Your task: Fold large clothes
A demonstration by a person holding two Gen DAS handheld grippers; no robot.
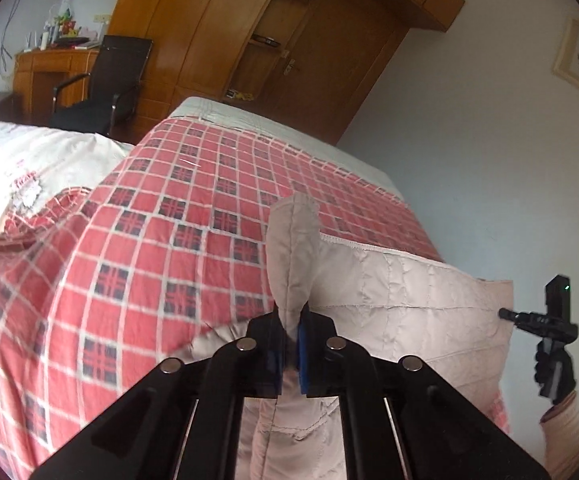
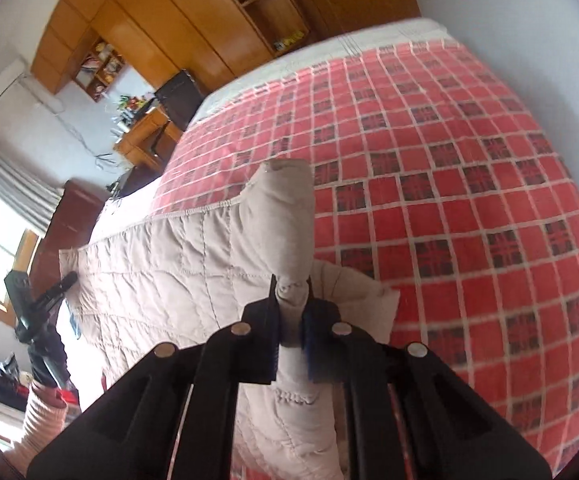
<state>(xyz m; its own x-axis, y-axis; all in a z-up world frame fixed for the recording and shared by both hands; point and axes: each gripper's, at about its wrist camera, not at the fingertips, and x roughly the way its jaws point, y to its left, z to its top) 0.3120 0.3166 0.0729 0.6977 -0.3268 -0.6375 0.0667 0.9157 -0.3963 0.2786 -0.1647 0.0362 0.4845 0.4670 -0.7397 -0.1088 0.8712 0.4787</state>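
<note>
Jacket (image 1: 429, 304) on bed (image 1: 193, 216); wardrobe (image 1: 217, 32) behind, chair (image 1: 105, 84) left.

The left gripper (image 1: 291, 344) has its fingers (image 1: 267, 354) pinched tight on a bunched fold of the quilted jacket (image 1: 409, 304). The right gripper (image 2: 291, 320) clamps another fold likewise. A black-gloved hand (image 1: 555, 372) with a ribbed pink sleeve (image 1: 565, 432) grips the right handle.

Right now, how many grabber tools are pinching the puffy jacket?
2. The left gripper clamps a bunched fold at one end of the beige quilted jacket; the right gripper clamps a fold at the other end.
</note>
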